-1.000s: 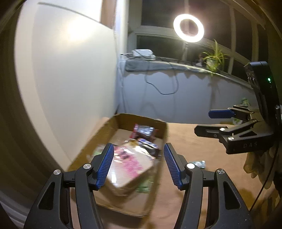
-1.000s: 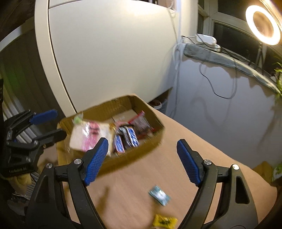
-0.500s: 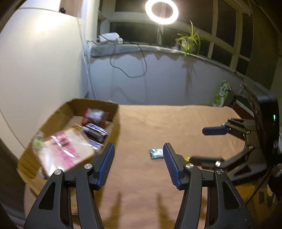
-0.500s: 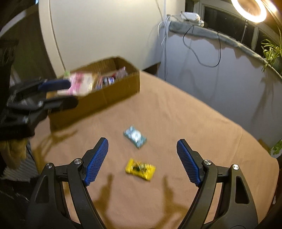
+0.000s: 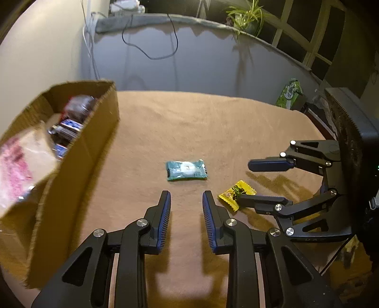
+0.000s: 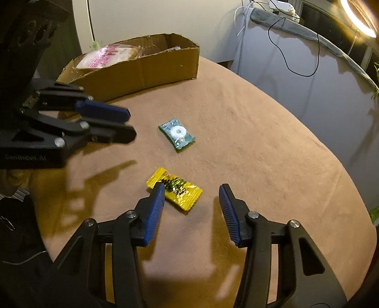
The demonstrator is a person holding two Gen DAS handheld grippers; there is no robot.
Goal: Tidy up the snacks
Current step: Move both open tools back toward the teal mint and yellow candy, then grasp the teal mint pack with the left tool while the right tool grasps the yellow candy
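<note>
A teal snack packet [image 5: 186, 170] lies on the brown table just ahead of my left gripper [image 5: 186, 201], which is open and empty. It also shows in the right wrist view [image 6: 177, 134]. A yellow snack packet [image 6: 176, 188] lies just ahead of my right gripper [image 6: 191, 192], open and empty, its left finger over the packet's near edge. The yellow packet [image 5: 234, 193] shows in the left wrist view beside the right gripper [image 5: 255, 184]. A cardboard box [image 5: 78, 151] at the left holds several snacks, including a pink-printed bag [image 6: 106, 56].
The brown table [image 6: 248, 142] ends at a rounded edge on the right. A grey wall with a black cable [image 5: 151, 47] stands behind it. A green bag [image 5: 290, 93] sits past the far right edge. A ring light [image 6: 360, 16] shines at the upper right.
Both grippers swung away from the box and dropped toward the table. The left one now faces the teal packet, the right one the yellow packet. The left jaws have narrowed somewhat.
</note>
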